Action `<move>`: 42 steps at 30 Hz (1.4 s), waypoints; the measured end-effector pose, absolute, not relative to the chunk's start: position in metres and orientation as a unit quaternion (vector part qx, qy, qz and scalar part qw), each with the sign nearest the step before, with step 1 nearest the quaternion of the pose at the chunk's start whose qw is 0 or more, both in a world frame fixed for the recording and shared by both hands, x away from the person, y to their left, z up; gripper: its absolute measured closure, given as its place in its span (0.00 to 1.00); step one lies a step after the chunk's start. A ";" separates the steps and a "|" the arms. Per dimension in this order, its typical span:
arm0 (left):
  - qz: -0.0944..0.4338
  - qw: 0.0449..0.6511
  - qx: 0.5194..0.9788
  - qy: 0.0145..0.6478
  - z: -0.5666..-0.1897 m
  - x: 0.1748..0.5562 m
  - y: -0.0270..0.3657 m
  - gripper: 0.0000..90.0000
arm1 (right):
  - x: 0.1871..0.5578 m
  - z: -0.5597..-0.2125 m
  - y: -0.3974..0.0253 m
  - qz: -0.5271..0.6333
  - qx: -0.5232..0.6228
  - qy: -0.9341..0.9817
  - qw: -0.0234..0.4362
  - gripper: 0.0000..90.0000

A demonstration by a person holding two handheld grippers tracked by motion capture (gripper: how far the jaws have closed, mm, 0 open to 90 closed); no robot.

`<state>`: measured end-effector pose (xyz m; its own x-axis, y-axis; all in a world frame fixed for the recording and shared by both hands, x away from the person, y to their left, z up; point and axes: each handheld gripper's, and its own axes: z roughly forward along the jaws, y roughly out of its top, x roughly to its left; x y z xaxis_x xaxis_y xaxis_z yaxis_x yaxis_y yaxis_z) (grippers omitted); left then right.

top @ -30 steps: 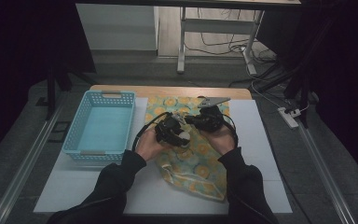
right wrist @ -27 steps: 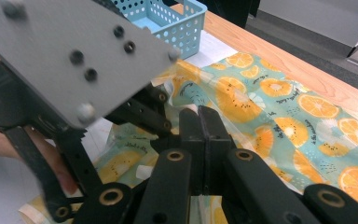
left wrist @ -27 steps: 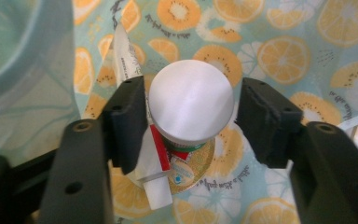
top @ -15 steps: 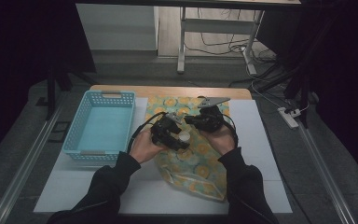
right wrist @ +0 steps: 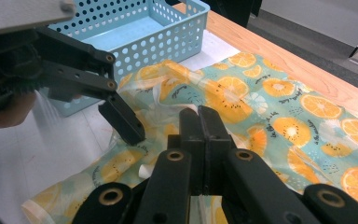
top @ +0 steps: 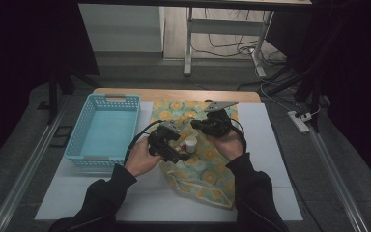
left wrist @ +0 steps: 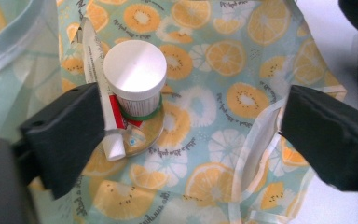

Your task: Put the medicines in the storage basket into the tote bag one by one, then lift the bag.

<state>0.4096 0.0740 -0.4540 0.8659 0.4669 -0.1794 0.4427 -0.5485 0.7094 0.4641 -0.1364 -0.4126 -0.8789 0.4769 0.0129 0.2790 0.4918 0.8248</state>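
Left gripper view reveals the white-capped jar (left wrist: 135, 77) between the left gripper's (left wrist: 193, 130) wide-spread jaws; right gripper view shows the right gripper (right wrist: 204, 122) pinching the orange-print bag (right wrist: 261, 100).

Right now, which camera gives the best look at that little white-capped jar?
The left gripper view: the jar sits close up, cap and label clear, on the orange-print cloth. The high view shows it as a small white spot.

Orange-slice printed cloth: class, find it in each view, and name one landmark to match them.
High view: the orange-slice printed cloth lies centre-right on the table, under both hands.
Left gripper view: it spreads across most of the picture, behind the jaws.
Right gripper view: it runs from centre to right edge.
Shared landmark: the open black left gripper over the cloth.
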 end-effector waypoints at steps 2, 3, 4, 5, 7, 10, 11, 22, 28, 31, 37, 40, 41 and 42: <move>0.017 0.400 0.880 0.255 -0.455 0.407 0.075 0.02 | 0.464 -0.413 -0.136 0.453 0.220 0.857 0.109 1.00; 0.017 0.400 0.880 0.254 -0.455 0.406 0.076 0.01 | 0.464 -0.413 -0.136 0.452 0.220 0.858 0.109 1.00; 0.016 0.399 0.882 0.250 -0.456 0.405 0.076 0.01 | 0.464 -0.413 -0.136 0.452 0.220 0.858 0.109 1.00; 0.016 0.399 0.883 0.247 -0.457 0.403 0.076 0.01 | 0.464 -0.413 -0.136 0.453 0.220 0.857 0.109 1.00; 0.017 0.398 0.885 0.243 -0.459 0.401 0.076 0.00 | 0.464 -0.412 -0.136 0.452 0.220 0.857 0.110 1.00; 0.011 0.400 0.884 0.240 -0.462 0.397 0.075 0.00 | 0.463 -0.412 -0.136 0.452 0.220 0.858 0.110 1.00; 0.013 0.400 0.885 0.239 -0.463 0.395 0.075 0.00 | 0.463 -0.412 -0.136 0.452 0.219 0.858 0.110 1.00; 0.015 0.400 0.885 0.237 -0.471 0.381 0.075 0.00 | 0.462 -0.412 -0.136 0.452 0.217 0.858 0.110 1.00; 0.021 0.395 0.888 0.233 -0.478 0.376 0.071 0.00 | 0.462 -0.411 -0.136 0.453 0.217 0.858 0.110 1.00; 0.021 0.387 0.893 0.230 -0.482 0.374 0.070 0.00 | 0.461 -0.411 -0.136 0.454 0.217 0.857 0.110 1.00; 0.013 0.378 0.896 0.234 -0.487 0.371 0.065 0.00 | 0.461 -0.411 -0.136 0.454 0.216 0.858 0.110 1.00; 0.012 0.367 0.900 0.234 -0.489 0.370 0.062 0.00 | 0.460 -0.411 -0.136 0.453 0.215 0.858 0.110 1.00; 0.012 0.366 0.900 0.235 -0.490 0.369 0.061 0.00 | 0.460 -0.411 -0.136 0.453 0.214 0.858 0.110 1.00; 0.011 0.363 0.901 0.235 -0.492 0.370 0.059 0.00 | 0.460 -0.411 -0.135 0.453 0.214 0.858 0.110 1.00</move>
